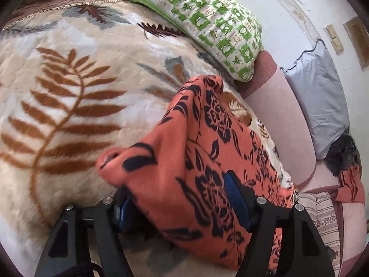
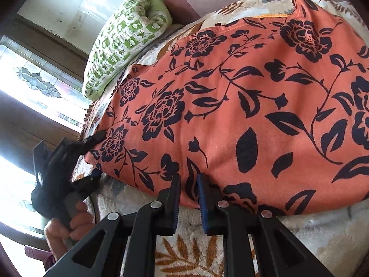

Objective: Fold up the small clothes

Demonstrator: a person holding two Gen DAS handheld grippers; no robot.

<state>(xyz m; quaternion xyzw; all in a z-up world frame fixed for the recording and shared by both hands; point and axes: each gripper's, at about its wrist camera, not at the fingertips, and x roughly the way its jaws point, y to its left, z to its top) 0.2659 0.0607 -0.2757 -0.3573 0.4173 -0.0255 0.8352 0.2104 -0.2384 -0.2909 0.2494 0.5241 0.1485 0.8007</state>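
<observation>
An orange garment with black flowers (image 2: 242,97) lies spread on a cream blanket with brown fern leaves (image 1: 69,97). My right gripper (image 2: 189,180) is shut on the garment's near hem, with a thin fold between the blue pads. In the left wrist view a bunched fold of the same garment (image 1: 184,150) fills the space between the wide-apart fingers of my left gripper (image 1: 177,187). The right wrist view shows the left gripper (image 2: 95,157) straddling the garment's left corner, with a gap at the lower finger. A person's hand (image 2: 76,221) holds its handle.
A green and white patterned pillow (image 1: 207,23) lies at the far edge of the blanket, beside a pink padded bolster (image 1: 276,120). A grey-blue pillow (image 1: 322,97), a dark furry thing (image 1: 343,154) and another orange cloth (image 1: 350,184) sit at the right. A bright window (image 2: 34,80) is on the left.
</observation>
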